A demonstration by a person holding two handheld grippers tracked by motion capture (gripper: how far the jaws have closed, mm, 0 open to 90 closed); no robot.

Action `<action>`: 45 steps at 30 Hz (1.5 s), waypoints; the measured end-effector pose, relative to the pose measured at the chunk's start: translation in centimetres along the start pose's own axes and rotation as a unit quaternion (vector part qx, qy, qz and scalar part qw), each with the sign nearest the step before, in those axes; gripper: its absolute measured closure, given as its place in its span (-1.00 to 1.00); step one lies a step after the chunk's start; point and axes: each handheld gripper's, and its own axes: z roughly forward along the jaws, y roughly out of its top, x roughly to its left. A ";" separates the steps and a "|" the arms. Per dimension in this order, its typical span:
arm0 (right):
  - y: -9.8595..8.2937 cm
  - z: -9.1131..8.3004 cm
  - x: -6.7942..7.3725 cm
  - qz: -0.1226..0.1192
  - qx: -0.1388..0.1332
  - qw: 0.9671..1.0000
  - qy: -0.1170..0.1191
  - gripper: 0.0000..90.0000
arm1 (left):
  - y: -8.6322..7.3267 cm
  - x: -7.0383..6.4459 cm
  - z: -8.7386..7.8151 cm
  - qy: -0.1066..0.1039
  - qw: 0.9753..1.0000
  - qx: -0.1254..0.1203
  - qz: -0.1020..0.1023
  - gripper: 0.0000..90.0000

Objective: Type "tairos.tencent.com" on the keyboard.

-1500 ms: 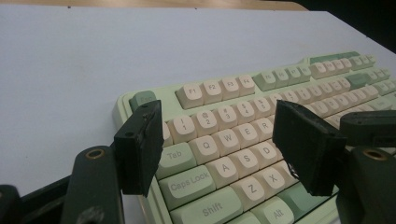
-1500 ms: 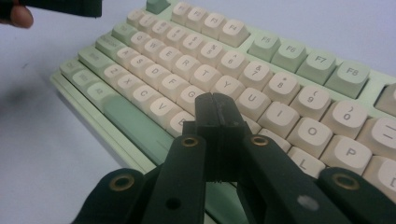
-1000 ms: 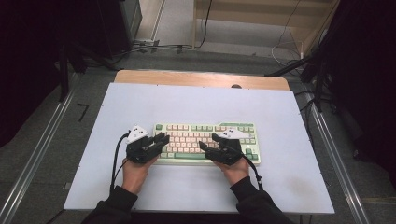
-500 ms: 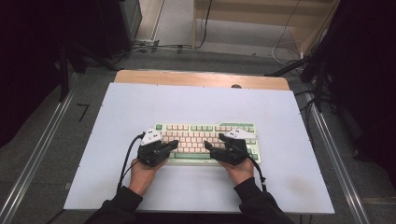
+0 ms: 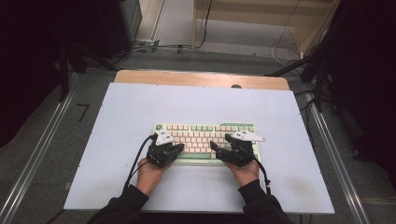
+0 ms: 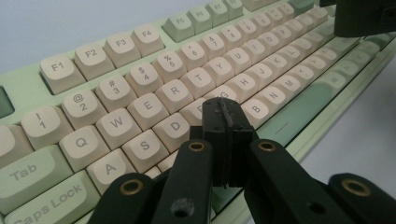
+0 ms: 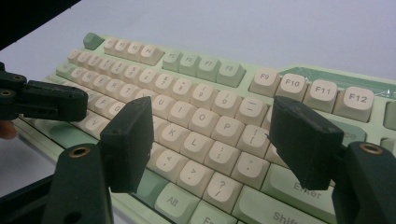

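White table top [image 5: 140,107], grey floor [image 5: 37,140].

Looked like a lab or test rig, not an office. Plain white rectangular counter [image 5: 140,107] with a bare plywood back edge [image 5: 201,77], aluminium rails [image 5: 42,149] along the grey floor, loose black cables [image 5: 154,46], dark stands and curtains around.

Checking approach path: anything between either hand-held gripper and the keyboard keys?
Nothing visible. The left hand-held gripper, jaws shut, sits directly over the keyboard near the D/F/G keys. The right hand-held gripper, jaws open, hovers over the K/L/P area with bare keys beneath.
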 end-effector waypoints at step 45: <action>-0.4 -0.1 0.0 -0.003 0.007 1.000 -0.004 -0.33 | 0.7 2.1 -1.5 0.037 0.994 -0.081 -0.066 -0.10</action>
